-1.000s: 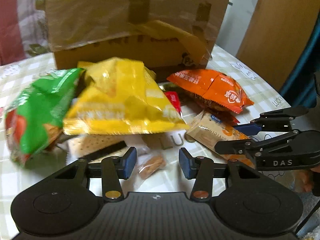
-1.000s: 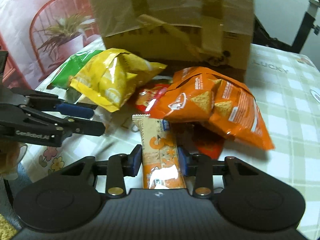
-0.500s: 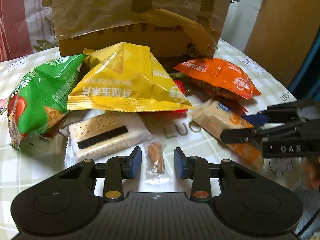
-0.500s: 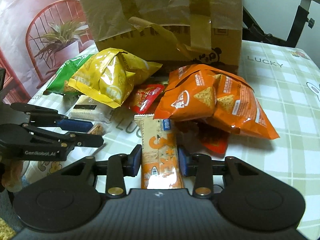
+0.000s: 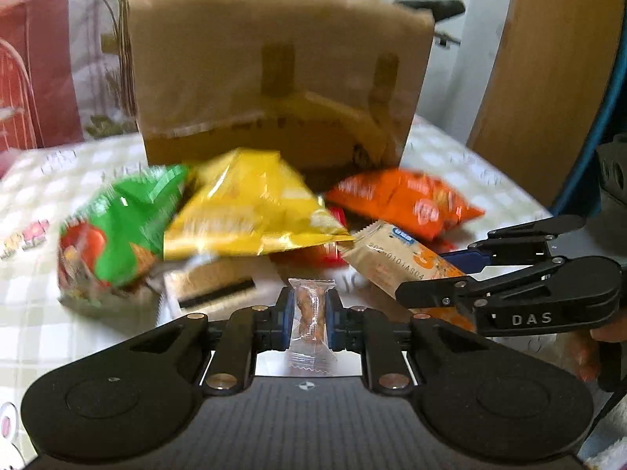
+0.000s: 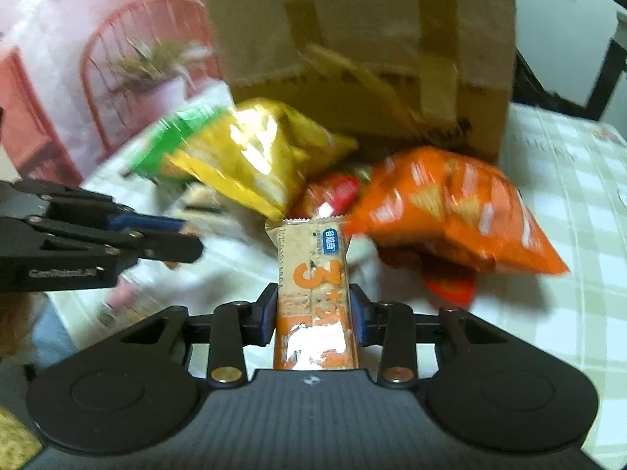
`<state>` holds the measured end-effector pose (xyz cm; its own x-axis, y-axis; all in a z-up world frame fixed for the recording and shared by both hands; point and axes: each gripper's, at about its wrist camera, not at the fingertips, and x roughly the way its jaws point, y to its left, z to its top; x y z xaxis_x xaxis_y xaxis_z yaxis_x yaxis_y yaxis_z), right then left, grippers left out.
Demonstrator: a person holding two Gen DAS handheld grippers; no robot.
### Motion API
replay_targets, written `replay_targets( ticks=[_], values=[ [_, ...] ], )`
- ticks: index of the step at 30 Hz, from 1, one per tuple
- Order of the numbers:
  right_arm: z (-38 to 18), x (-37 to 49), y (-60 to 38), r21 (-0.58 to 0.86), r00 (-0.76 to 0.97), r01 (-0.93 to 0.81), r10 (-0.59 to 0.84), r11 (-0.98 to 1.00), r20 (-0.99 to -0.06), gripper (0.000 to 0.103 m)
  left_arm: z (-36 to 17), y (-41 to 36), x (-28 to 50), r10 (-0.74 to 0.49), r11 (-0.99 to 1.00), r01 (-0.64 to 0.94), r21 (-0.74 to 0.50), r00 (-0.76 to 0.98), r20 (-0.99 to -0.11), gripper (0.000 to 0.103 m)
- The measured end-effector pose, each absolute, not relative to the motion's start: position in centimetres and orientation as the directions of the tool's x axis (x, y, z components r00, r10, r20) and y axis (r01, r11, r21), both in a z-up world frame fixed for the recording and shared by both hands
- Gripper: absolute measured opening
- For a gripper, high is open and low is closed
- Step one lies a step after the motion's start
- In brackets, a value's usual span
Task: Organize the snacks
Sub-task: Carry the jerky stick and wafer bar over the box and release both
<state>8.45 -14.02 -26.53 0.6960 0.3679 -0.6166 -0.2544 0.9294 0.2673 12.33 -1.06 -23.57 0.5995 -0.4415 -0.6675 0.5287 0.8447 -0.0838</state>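
**Both grippers loaded, snack pile straight ahead**

Left gripper (image 5: 309, 319) clamped nearly shut on a small clear-wrapped candy (image 5: 310, 323), held upright between the blue pads, wrapper ends poking out above and below. Right gripper (image 6: 312, 313) closed snug on a long beige-and-orange biscuit bar (image 6: 313, 282), bar pointing straight forward past the fingertips and running back toward the gripper body.

Seen from the left gripper: just ahead and a bit left, a flat cracker pack with a black stripe (image 5: 213, 284) lying on the checked bench (image 5: 35, 337). Further ahead-left, a green chip bag (image 5: 117, 231), touching a yellow chip bag (image 5: 250, 215) dead ahead. Orange chip bag (image 5: 403, 205) ahead-right, with a red packet (image 5: 325, 248) peeking out from under the yellow one. Behind the whole heap, a taped cardboard box (image 5: 274, 78) standing upright. Right gripper also visible off to the right there (image 5: 431, 274), bar sticking out ahead of it.

Seen from the right gripper: orange bag (image 6: 450, 203) just ahead-right of the bar's tip, yellow bag (image 6: 258, 160) ahead-left, green one (image 6: 172, 141) behind that, red packet (image 6: 333, 192) between yellow and orange. Left gripper (image 6: 184, 239) off to the left, at about the same level. Lots of motion blur in both views, so no reading the fine print on the bags.
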Motion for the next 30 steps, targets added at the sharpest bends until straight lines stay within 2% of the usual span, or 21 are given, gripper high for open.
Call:
replay_targets(
  ticks=[6,12,20,24,30],
  values=[
    [-23.2,7.8,-15.0,0.284,0.787,-0.275,0.385,0.919,-0.483,0.038,-19.4,-0.7,12.5,-0.459,0.853,0.519,-0.061,0.687,-0.563,0.018],
    [-18.8,8.8,-17.2,0.245,0.877,-0.236,0.315,0.940,-0.364,0.038,-14.6,-1.1,14.0,-0.463,0.861,0.508,-0.028,0.759,-0.457,0.018],
    [-10.3,14.2,-21.3,0.223,0.944,-0.177,0.230,0.959,-0.237,0.038,-8.0,-2.3,20.2,-0.449,0.882,0.472,-0.021,0.824,-0.345,0.018],
    [-8.4,18.8,-22.8,0.170,0.949,-0.147,0.188,0.974,-0.254,0.039,-6.0,-3.0,24.2,-0.434,0.894,0.446,-0.049,0.833,-0.342,0.018],
    [-9.8,26.0,-22.5,0.072,0.912,-0.117,0.136,0.991,-0.386,0.038,-6.2,-4.5,31.5,-0.402,0.908,0.413,-0.068,0.817,-0.414,0.018]
  ],
)
